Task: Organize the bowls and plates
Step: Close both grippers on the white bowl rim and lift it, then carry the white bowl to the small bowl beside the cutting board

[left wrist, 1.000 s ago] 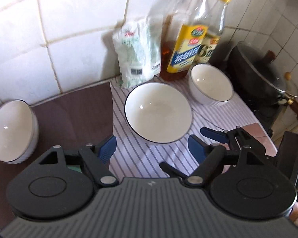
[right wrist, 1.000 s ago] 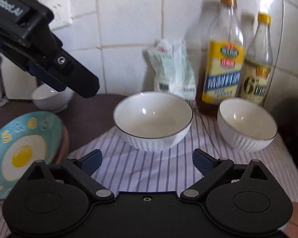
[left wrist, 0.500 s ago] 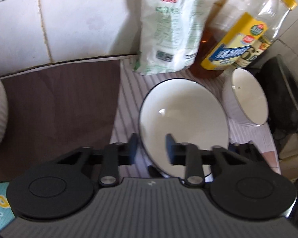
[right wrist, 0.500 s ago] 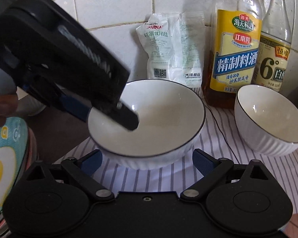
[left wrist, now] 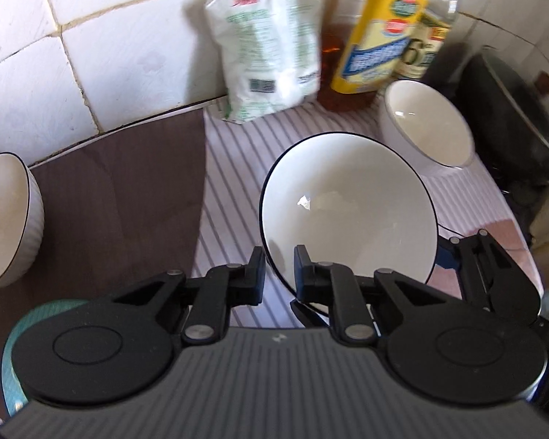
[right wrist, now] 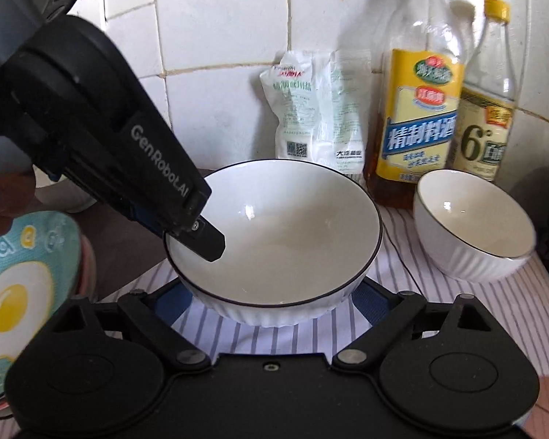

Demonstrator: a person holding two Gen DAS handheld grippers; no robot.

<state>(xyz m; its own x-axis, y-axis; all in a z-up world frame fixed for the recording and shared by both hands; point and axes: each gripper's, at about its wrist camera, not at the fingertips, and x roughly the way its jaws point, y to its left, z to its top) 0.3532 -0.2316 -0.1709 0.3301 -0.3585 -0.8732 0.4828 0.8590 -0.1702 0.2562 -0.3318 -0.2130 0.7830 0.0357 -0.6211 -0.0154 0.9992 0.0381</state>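
White, dark-rimmed, the large bowl (left wrist: 347, 212) sits on the striped cloth (left wrist: 230, 168) with its near-left rim pinched in my left gripper (left wrist: 279, 274), while my right gripper (right wrist: 272, 298) waits wide just beneath.

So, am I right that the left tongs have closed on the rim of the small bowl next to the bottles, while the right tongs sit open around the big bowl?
Not quite: the left tongs grip the rim of the big bowl, not the small bowl, which stands untouched by the bottles. The left wrist view shows it. The right tongs do sit open around the big bowl.
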